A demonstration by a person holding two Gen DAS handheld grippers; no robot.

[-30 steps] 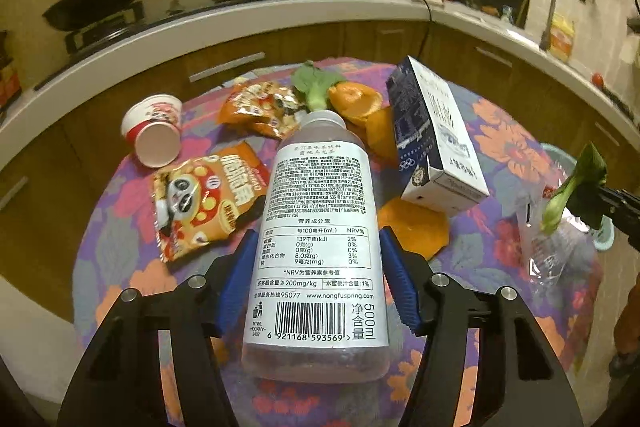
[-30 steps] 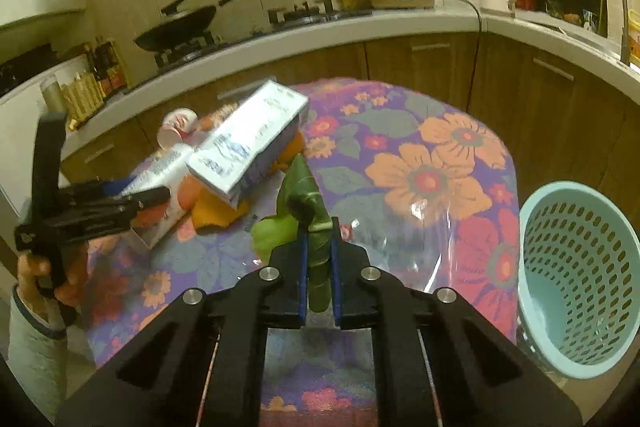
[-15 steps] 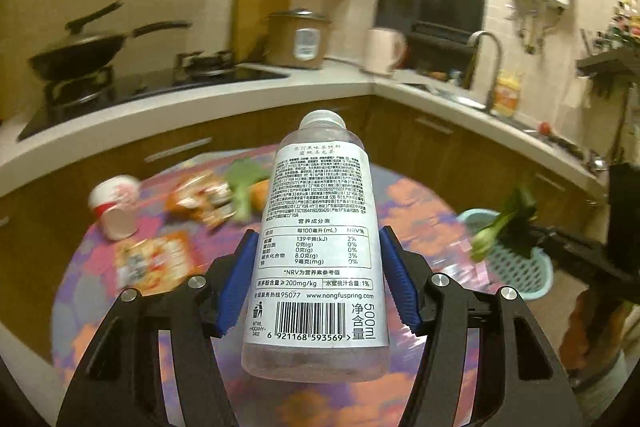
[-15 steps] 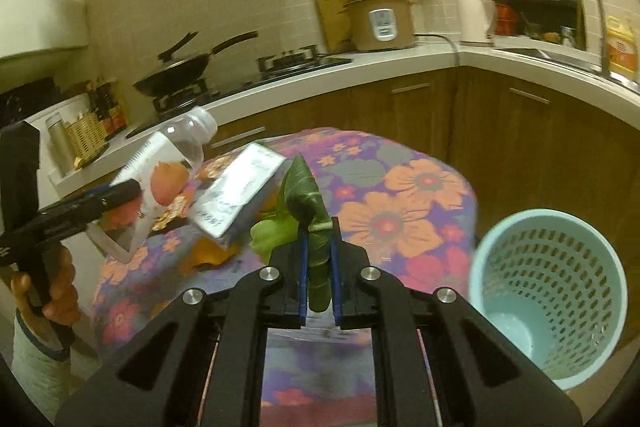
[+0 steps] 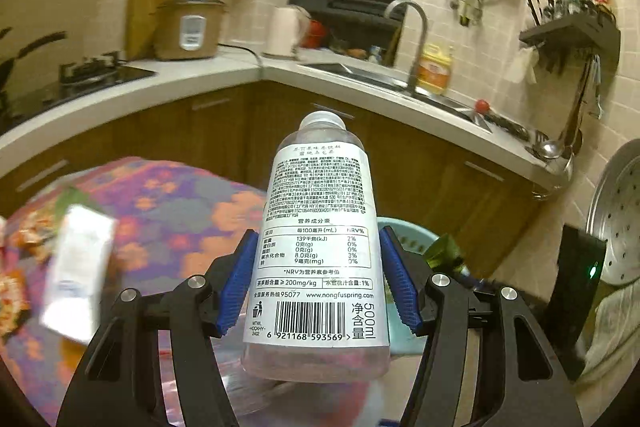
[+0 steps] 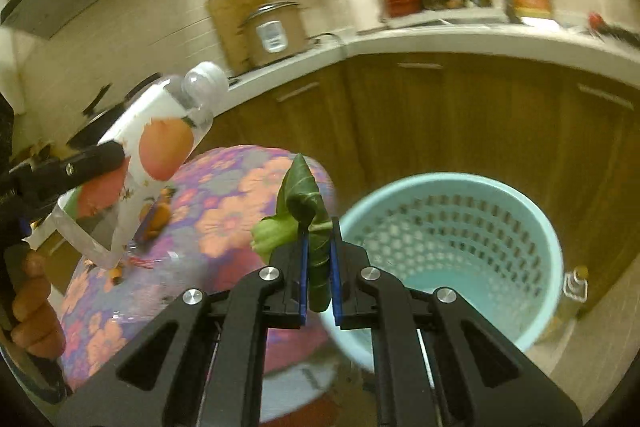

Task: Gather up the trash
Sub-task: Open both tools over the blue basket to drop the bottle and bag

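My left gripper is shut on a clear plastic bottle with a white label, held up in the air with its cap pointing away. The same bottle shows at the left of the right wrist view, gripped by black fingers, with a person's hand below it. My right gripper is shut on a green vegetable leaf. The leaf hangs at the near rim of a light blue perforated bin. That bin peeks out behind the bottle in the left wrist view.
A round table with a flowered cloth lies at the left, bearing a white carton and snack wrappers. Wooden cabinets and a white counter curve behind, with a rice cooker, sink tap and a small bottle on the floor.
Both grippers have swung to the right, away from the table's litter and toward the blue bin. The bottle has been lifted off the table. The bin now looms large under the leaf.
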